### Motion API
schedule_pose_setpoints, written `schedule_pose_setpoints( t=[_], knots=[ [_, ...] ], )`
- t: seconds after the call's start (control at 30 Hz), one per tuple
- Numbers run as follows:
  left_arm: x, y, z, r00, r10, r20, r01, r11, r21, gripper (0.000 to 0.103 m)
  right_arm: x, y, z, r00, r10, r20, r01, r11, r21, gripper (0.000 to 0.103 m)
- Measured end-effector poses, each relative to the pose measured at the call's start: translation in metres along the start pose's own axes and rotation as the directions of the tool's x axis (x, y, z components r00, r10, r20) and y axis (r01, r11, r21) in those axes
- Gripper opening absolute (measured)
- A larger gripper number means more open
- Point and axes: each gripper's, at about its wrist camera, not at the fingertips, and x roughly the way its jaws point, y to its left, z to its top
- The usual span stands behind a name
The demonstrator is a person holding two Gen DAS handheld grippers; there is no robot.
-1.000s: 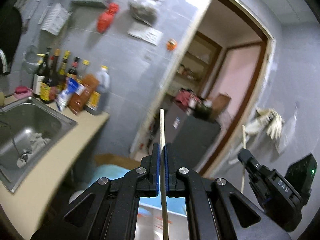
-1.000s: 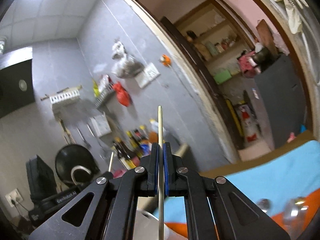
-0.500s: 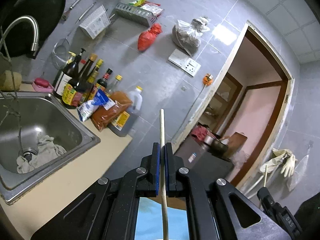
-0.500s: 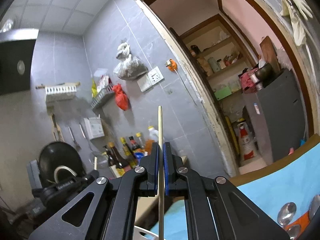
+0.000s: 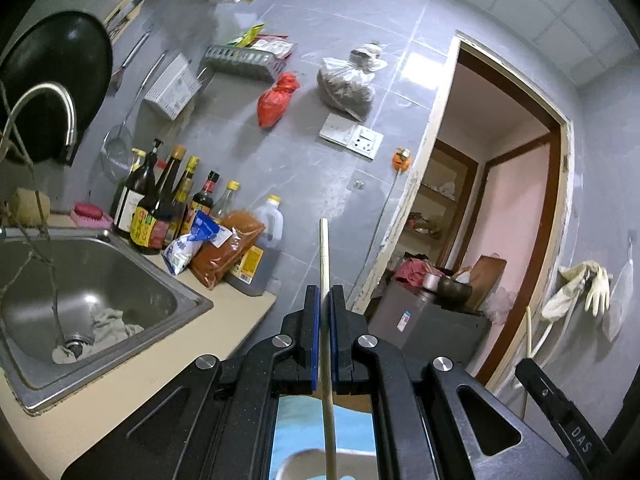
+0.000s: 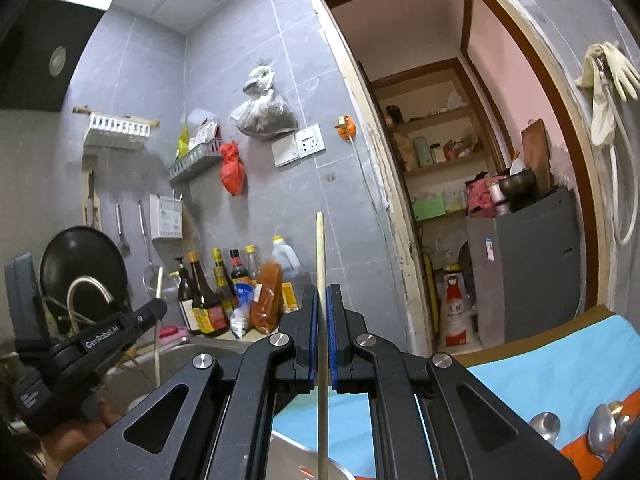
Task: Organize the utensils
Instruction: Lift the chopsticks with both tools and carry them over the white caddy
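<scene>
While clamped, slim round wooden chopstick (image 5: 325, 280).

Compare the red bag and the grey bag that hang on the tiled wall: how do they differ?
The red bag is smaller, opaque and bright. The grey bag is larger and see-through, showing dark contents. The red bag hangs lower and nearer the wire shelf; the grey bag hangs above the wall socket. Both are knotted plastic bags.
</scene>
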Motion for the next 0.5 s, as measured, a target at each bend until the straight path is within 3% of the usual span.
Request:
schedule_pose_setpoints(
  t=[0.5],
  knots=[
    [-0.006, -0.012, -0.013, 0.984, -0.018, -0.179, 0.026, 0.999, 0.045, 0.003, -0.006, -0.006, -0.001, 0.994, 0.023, -0.11, -0.018, 0.999, 0.04, 0.006]
  ],
)
